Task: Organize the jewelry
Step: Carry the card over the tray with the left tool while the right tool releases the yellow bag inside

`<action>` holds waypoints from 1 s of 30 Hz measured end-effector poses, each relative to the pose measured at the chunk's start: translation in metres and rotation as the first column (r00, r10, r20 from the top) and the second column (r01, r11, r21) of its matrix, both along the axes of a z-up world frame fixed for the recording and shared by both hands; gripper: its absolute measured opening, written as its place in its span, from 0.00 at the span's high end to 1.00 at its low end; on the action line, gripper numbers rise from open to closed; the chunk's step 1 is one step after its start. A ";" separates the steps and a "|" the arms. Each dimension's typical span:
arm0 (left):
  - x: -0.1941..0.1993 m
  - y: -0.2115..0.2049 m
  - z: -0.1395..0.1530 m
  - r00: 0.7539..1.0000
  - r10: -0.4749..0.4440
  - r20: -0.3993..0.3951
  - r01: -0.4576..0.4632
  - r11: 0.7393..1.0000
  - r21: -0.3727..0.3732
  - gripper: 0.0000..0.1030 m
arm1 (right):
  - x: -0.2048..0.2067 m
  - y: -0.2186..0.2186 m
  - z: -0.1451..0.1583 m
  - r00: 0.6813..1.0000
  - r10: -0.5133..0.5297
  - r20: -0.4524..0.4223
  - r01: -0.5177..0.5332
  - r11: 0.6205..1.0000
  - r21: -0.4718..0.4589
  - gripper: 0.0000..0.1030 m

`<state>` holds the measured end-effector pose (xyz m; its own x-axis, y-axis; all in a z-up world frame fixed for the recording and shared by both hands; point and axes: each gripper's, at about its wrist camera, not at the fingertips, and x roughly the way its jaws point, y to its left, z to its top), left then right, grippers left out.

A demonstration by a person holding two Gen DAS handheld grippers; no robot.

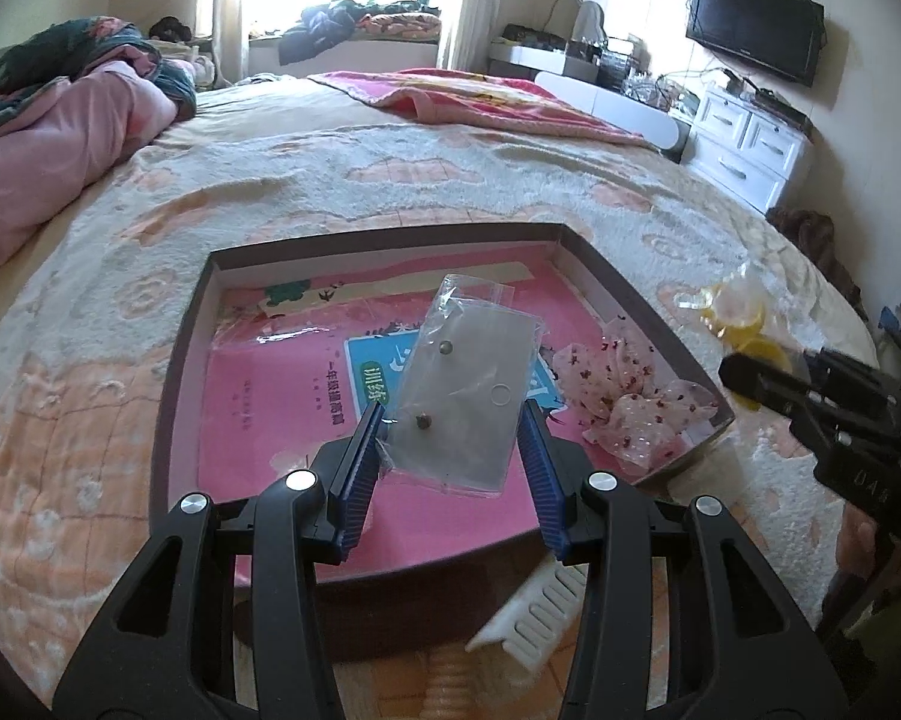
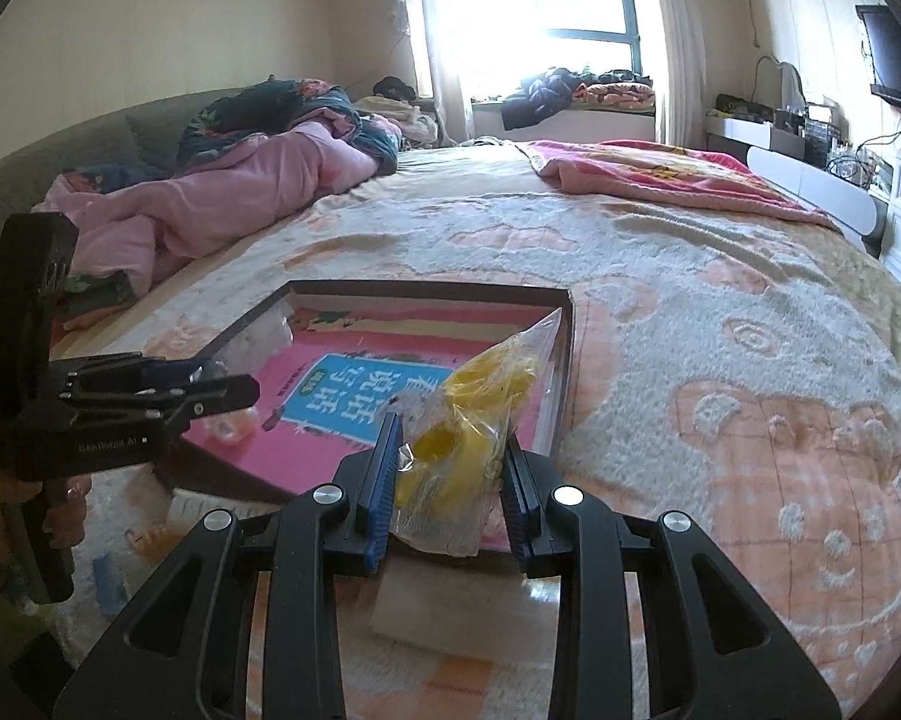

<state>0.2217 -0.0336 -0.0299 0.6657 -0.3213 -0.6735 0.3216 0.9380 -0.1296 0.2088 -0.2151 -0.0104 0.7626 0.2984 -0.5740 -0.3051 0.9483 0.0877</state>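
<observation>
Jewelry here means small pieces sealed in clear bags, one bag per gripper, both above a shallow brown box (image 1: 177, 372) on the bed (image 1: 330, 180)

Left gripper (image 1: 453, 420): jaws partly closed, blue pads pinching the sides of a clear flat bag (image 1: 468, 372) with two small dark studs inside, likely earrings. Bag hangs over the box middle, above the pink booklet (image 1: 282, 396) lining the bottom. Pink spotted bow (image 1: 624, 402) lies in the box's right corner, apart from the bag

Right gripper (image 2: 450, 450): jaws narrower, gripping a crumpled clear bag with yellow pieces (image 2: 480, 414), can't tell what exactly, maybe hair ties or bangles. In the right wrist view it sits over the box's near right corner; from the left wrist view it looks just outside the right rim, so exact position over the rim is unclear

Step in hand, my read: carrying both bags to the box for placement, neither released yet

Next move calls for: lower each bag onto a free patch of the booklet, keep the stud bag off the bow, bring the yellow bag fully inside the rim, then open the jaws. Thin film may cling to the pads, so release low and lift straight up

White comb (image 1: 534, 618) lies on the bed before the box, untouched
</observation>
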 end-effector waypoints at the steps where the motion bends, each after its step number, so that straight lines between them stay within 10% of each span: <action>1: 0.001 0.000 -0.001 1.000 -0.002 -0.003 0.002 1.000 0.003 0.65 | 0.003 0.000 0.000 1.000 0.000 -0.002 0.000 1.000 -0.002 0.72; 30: 0.021 -0.012 -0.032 0.994 -0.047 -0.094 0.054 0.996 0.065 0.64 | 0.099 0.022 -0.033 0.992 0.005 -0.127 -0.018 0.995 -0.096 0.72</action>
<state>0.2426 -0.0453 -0.0616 0.5838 -0.3048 -0.7525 0.3584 0.9284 -0.0980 0.3078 -0.1927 -0.0431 0.6787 0.2450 -0.6923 -0.3082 0.9507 0.0343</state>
